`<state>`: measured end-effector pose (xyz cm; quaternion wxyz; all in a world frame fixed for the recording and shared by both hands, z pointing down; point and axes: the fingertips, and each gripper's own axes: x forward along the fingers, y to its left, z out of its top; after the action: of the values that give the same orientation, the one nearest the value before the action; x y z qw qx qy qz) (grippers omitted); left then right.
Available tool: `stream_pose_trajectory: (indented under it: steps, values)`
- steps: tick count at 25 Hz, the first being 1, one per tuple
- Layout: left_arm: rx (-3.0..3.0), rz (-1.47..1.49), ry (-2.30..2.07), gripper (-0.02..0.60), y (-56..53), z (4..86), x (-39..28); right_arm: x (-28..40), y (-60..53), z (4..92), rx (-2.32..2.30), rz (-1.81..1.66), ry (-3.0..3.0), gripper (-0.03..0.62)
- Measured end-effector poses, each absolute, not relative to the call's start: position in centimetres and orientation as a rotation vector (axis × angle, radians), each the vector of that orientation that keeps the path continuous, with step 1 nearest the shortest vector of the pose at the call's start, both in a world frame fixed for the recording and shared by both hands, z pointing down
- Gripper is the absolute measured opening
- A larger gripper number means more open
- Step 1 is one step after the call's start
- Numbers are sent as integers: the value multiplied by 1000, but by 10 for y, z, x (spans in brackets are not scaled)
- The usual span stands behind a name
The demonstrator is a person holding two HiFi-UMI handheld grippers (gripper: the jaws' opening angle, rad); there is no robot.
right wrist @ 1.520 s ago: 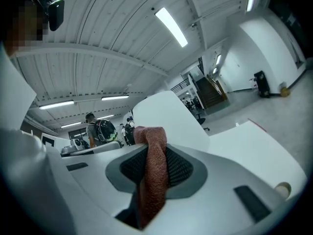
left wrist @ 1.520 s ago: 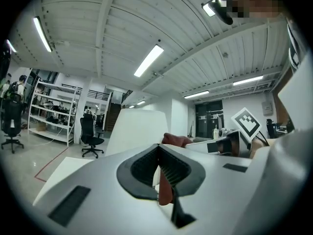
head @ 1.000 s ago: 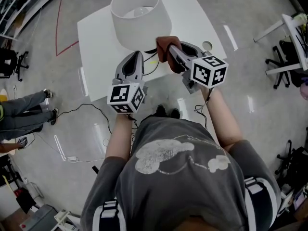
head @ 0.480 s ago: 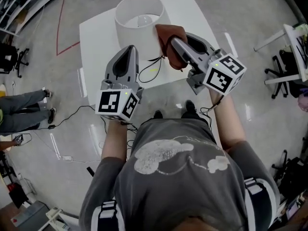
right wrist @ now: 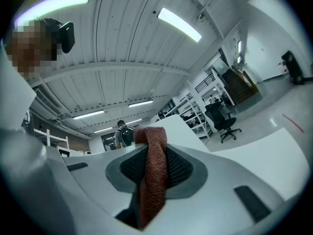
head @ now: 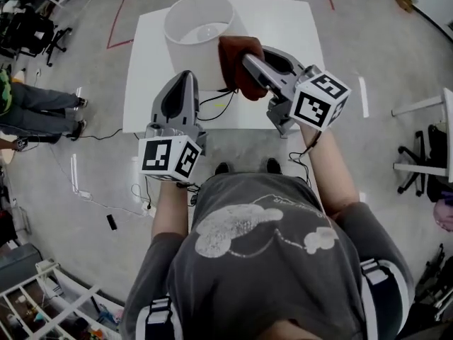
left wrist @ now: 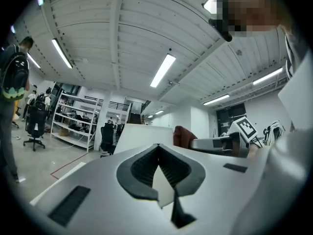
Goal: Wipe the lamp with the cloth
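Lamp [head: 185, 48] stands on the white table [head: 297, 27]. In the head view we see the cloth [head: 233, 66], which hung beside the shade's rim 1 second ago, now against its right side, so wiping looks begun. In the left gripper view, the left gripper [left wrist: 157, 148] is closed on nothing, near the shade. In the right gripper view, the right gripper [right wrist: 152, 148] clamps the cloth.
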<state>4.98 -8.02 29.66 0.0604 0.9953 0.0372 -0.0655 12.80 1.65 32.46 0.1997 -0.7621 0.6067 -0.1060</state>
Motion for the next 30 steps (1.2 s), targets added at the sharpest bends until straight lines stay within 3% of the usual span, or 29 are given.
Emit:
stream_pose_trajectory:
  steps: [21,30]
  values:
    - [2947,-20,-242,8,-56,356,40,141,7,419,-2023,-664,1907,86]
    - [2975,-107,-177,8,-79,322,41,134,9,387,-1960,-566,1885,86]
